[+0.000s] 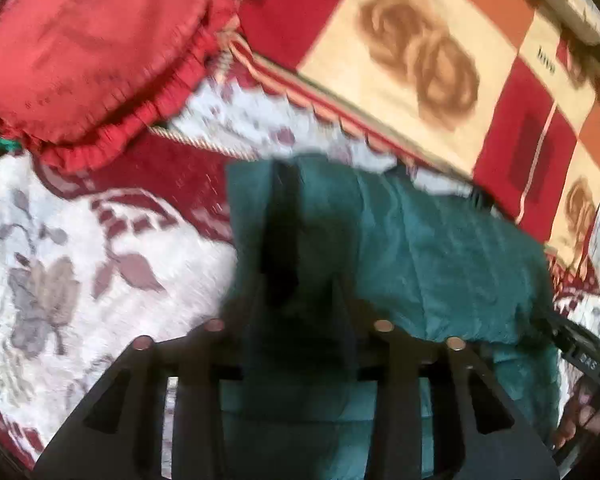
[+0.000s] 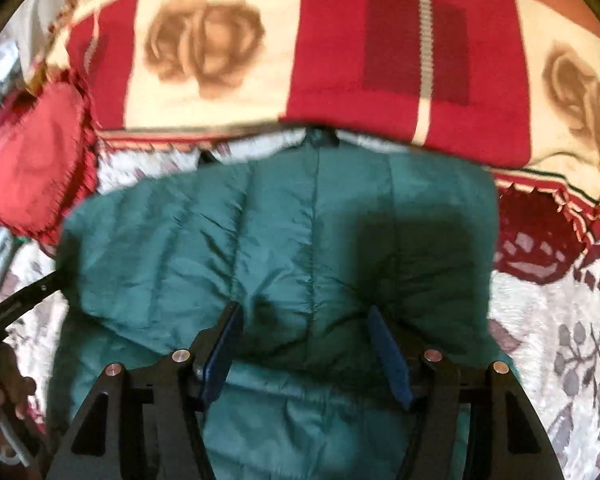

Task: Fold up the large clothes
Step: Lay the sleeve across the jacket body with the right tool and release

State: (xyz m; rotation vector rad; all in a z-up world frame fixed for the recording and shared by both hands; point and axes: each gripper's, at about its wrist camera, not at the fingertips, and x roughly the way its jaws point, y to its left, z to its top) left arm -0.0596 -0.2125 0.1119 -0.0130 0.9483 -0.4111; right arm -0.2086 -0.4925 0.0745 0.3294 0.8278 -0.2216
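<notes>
A teal quilted jacket (image 2: 260,232) lies folded on the bed; in the left wrist view the jacket (image 1: 440,248) fills the centre and right. My right gripper (image 2: 305,310) has its blue pads (image 2: 220,356) wide apart and dug into a puffy fold of the jacket, which bulges and creases between them. My left gripper (image 1: 308,240) is over the jacket's left edge. Its dark fingers stand apart in shadow, with teal cloth in the gap and blur hiding any contact. Each view shows the other gripper at its edge: the right one (image 1: 580,356) and the left one (image 2: 12,304), each with a hand (image 2: 4,392) on it.
A white and maroon floral bedspread (image 1: 60,260) covers the bed under the jacket. A red ruffled cushion (image 1: 88,52) lies at the far left. A red and cream checked blanket with rose prints (image 2: 300,60) is heaped right behind the jacket.
</notes>
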